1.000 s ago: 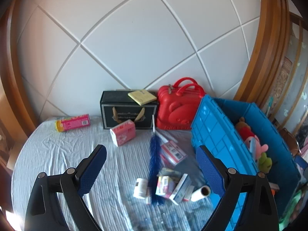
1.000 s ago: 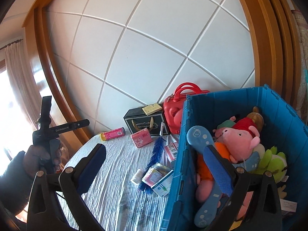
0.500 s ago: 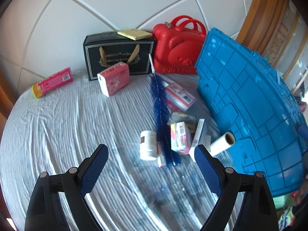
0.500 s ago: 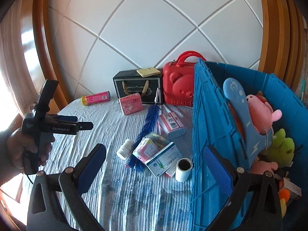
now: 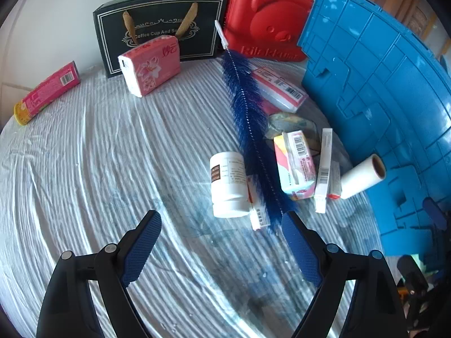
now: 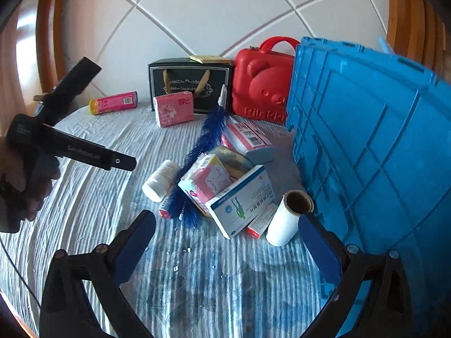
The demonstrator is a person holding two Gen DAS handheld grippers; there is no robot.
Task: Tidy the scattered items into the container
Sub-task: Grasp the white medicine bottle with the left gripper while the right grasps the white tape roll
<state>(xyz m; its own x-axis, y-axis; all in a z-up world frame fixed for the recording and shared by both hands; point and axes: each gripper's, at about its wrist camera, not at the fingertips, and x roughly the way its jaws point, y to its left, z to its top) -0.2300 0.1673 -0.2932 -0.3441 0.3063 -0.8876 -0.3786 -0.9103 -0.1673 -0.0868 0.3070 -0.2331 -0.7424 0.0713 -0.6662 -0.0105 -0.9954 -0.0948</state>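
While both grippers hang over the striped bench cloth (image 5: 84,169), readable text is sparse: black gift box (image 5: 157,28) says "Coffee Cup And S…", rest hidden behind the pink tissue pack (image 5: 150,69) with red Chinese characters. Red bear case (image 5: 265,22) is embossed "Rilakkuma", partly cut off by the blue brush (image 5: 248,112). Left gripper body, seen in the right wrist view, carries a faint "GenRobot" mark. Barcodes on the pink tube (image 5: 46,93), the pink-white pack (image 5: 277,88) and the small carton (image 5: 296,166); white bottle (image 5: 228,184) label too small to read. White-blue box (image 6: 242,200) has Chinese print and a green figure.

Left gripper (image 5: 221,225): jaws apart, nothing between them, just been closing a little. Right gripper (image 6: 225,225): jaws wide apart, empty.

Scattered items sit in a heap just beside the blue crate (image 5: 380,98); paper roll (image 6: 287,217) touches its wall.

Versus a second ago: both views sit lower and closer to the heap, tilted down; crate interior with plush toys is no longer visible.
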